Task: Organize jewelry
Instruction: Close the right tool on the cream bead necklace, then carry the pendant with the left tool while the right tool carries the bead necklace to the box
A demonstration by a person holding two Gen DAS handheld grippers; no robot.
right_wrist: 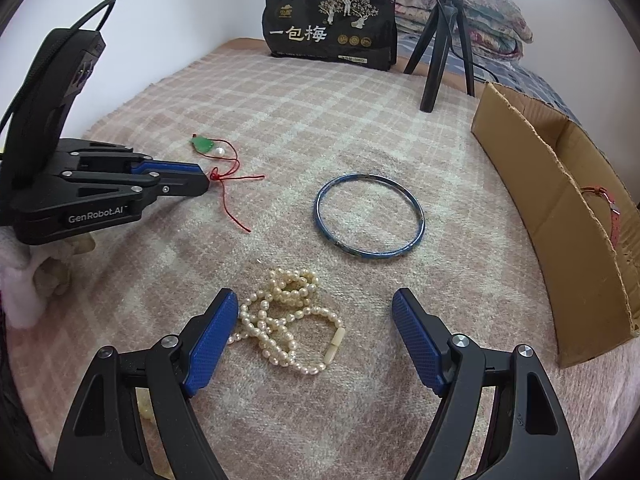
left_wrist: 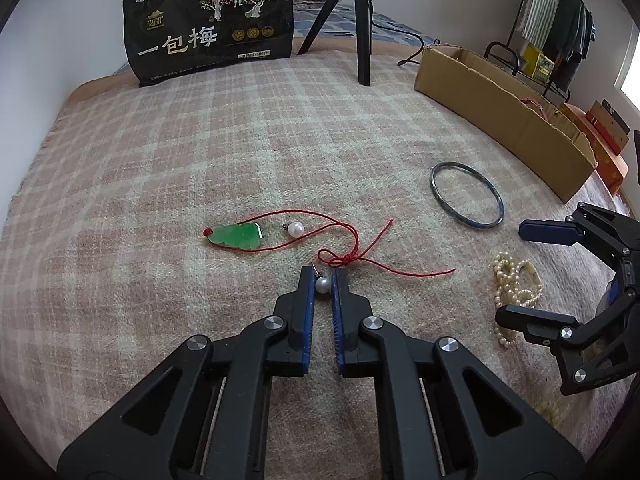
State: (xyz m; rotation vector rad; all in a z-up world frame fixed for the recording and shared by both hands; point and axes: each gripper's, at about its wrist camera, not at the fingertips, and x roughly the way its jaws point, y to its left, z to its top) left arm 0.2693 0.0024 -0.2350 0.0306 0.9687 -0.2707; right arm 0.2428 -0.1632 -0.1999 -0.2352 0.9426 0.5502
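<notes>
My left gripper (left_wrist: 322,280) is shut on a pearl earring (left_wrist: 322,285) just above the plaid blanket; it also shows in the right wrist view (right_wrist: 202,180). A second pearl earring (left_wrist: 295,227) lies beside a green jade pendant (left_wrist: 237,236) on a red cord (left_wrist: 352,258). My right gripper (right_wrist: 314,312) is open and empty, its fingers on either side of a heap of pearl necklace (right_wrist: 290,328). A blue bangle (right_wrist: 369,216) lies flat beyond it. The open cardboard box (right_wrist: 568,216) at the right holds a red strap (right_wrist: 612,208).
A black snack bag (right_wrist: 332,28) stands at the far end of the bed. A black tripod (right_wrist: 444,44) stands beside it. Folded quilts (right_wrist: 480,12) lie behind. A clothes rack (left_wrist: 560,28) stands past the box.
</notes>
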